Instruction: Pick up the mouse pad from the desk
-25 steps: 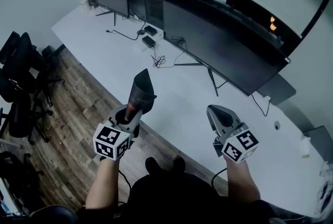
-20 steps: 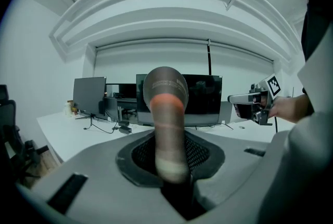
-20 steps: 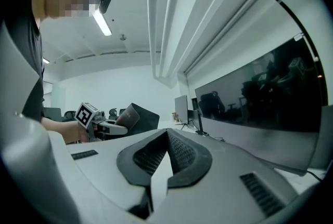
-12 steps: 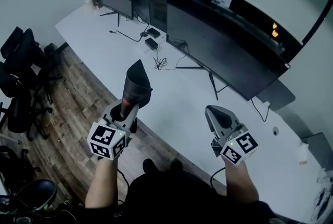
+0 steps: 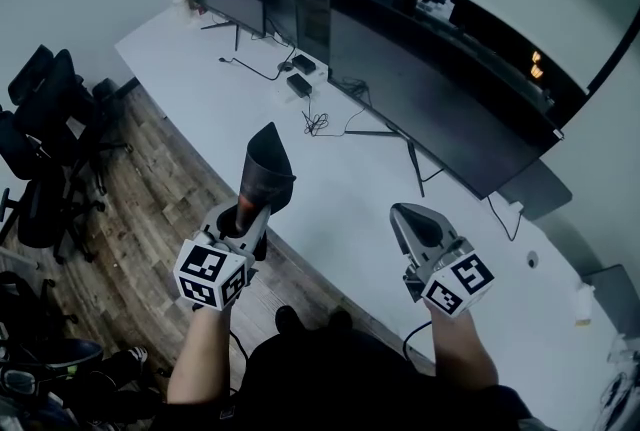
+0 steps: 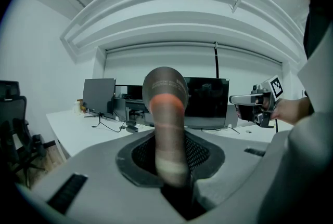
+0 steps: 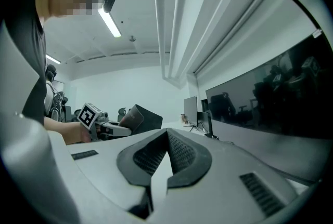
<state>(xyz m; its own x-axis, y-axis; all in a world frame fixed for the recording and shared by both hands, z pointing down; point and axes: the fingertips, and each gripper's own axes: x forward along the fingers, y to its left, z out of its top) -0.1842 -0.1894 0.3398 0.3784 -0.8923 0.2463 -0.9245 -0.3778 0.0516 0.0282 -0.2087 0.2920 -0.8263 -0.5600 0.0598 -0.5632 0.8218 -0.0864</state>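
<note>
White desk (image 5: 345, 194) with monitors (image 5: 440, 109) along its back — near its front edge, the left gripper (image 5: 243, 215) clamps a curled mouse pad (image 5: 268, 169); the right gripper (image 5: 400, 215) is closed, empty.

Head view looks steeply down at the desk (image 5: 340, 194); both gripper views look roughly level across it.

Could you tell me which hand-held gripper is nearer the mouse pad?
Left: the left hand-held gripper clamps the mouse pad; the right hand-held gripper is shut and apart beside it.
</note>
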